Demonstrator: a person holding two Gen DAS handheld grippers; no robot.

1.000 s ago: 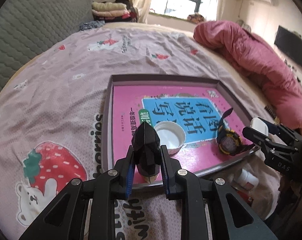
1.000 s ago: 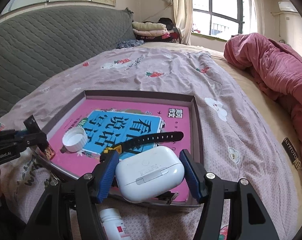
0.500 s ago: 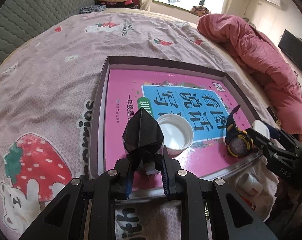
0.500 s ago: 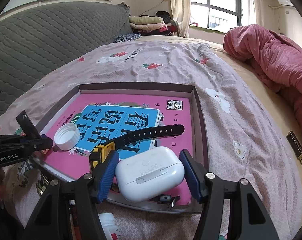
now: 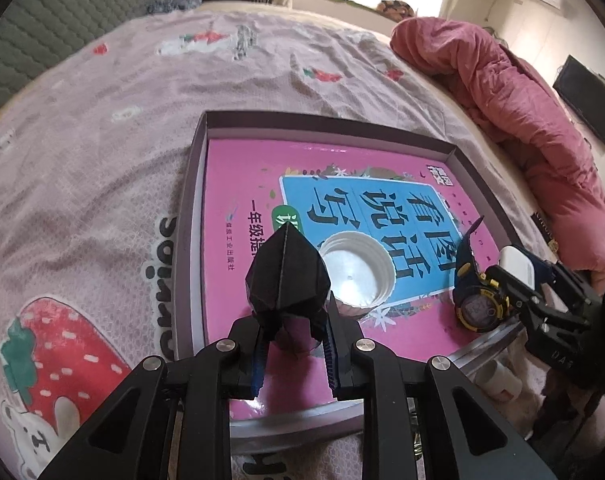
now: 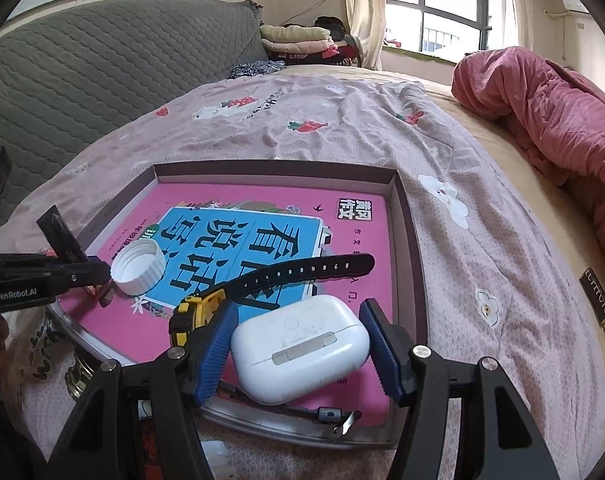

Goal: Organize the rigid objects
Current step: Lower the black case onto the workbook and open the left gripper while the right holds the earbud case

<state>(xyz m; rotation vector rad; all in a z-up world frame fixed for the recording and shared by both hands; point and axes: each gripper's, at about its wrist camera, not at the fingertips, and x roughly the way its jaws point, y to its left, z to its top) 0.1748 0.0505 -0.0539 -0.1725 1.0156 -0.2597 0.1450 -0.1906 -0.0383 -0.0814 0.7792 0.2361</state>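
Two tools are gripping rigid items over the tray [image 5: 190, 216]: left tool [image 5: 294, 344] clamping a light black faceted object [image 5: 286, 276] at its narrow base, right tool [image 6: 298, 344] squeezing a slippery white earbud case [image 6: 302, 344] across its sides.

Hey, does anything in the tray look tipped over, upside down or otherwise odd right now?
The white bottle cap lies upside down, open side up, on the pink book in the tray. The watch lies on its side, strap splayed.
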